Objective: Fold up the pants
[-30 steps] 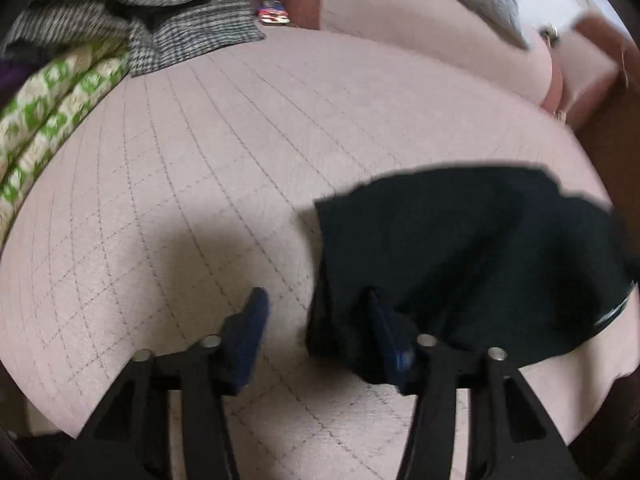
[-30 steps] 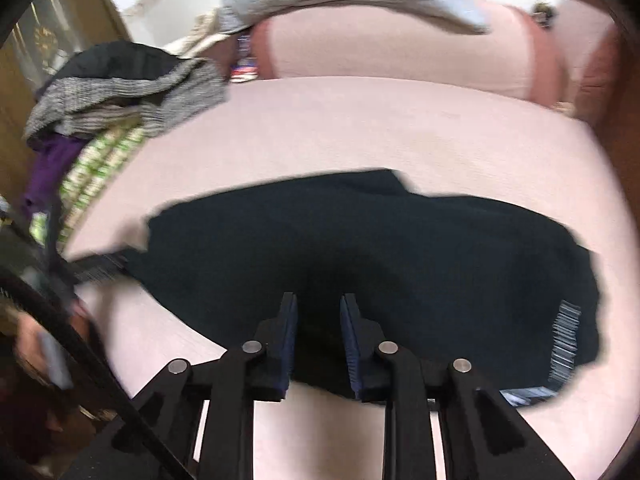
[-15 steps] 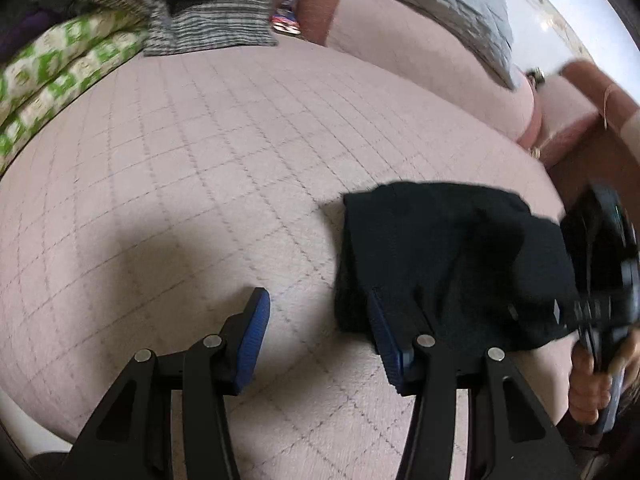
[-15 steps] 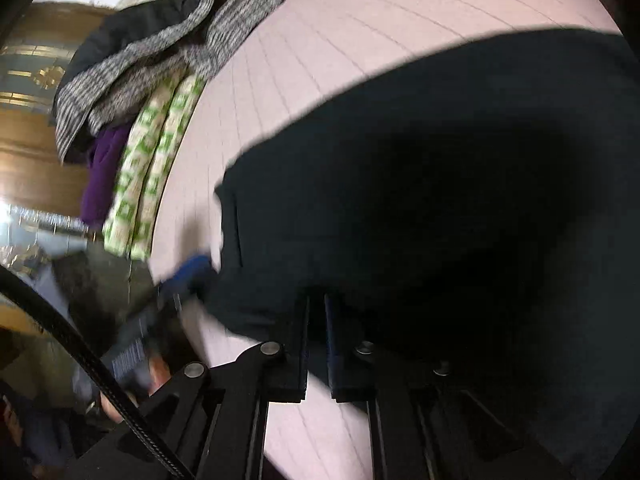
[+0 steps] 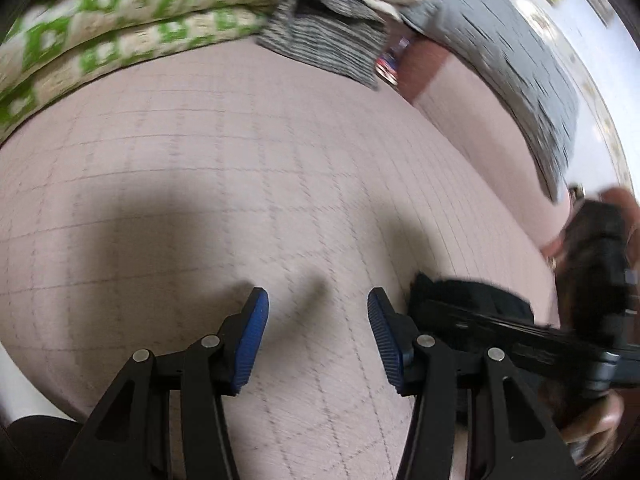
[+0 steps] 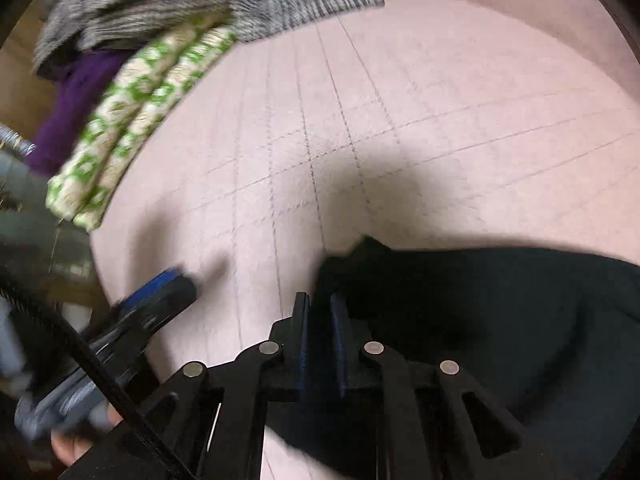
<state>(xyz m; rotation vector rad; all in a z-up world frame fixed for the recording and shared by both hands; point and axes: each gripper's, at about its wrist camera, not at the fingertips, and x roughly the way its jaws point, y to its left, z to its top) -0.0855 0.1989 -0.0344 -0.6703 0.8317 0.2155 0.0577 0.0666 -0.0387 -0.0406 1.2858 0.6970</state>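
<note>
The black pants [image 6: 500,320] lie bunched on the pink quilted bed [image 6: 420,128], filling the lower right of the right wrist view. My right gripper [image 6: 320,304] is shut on the pants' near left edge. In the left wrist view only a small black corner of the pants [image 5: 468,292] shows at the right, behind the right gripper's body [image 5: 520,336]. My left gripper [image 5: 318,300] is open and empty over bare bed [image 5: 240,160], just left of the pants. It also shows blurred in the right wrist view [image 6: 160,292].
A pile of folded clothes lies at the bed's far left: a green-and-white patterned piece [image 6: 132,120], a grey checked one [image 6: 240,4] and a purple one [image 6: 76,96]. A grey blanket [image 5: 512,68] drapes the pink headboard [image 5: 472,112].
My left gripper has come off the pants and moved left, open. My right gripper has kept hold and pulled the pants over, so they look smaller and more bunched.
</note>
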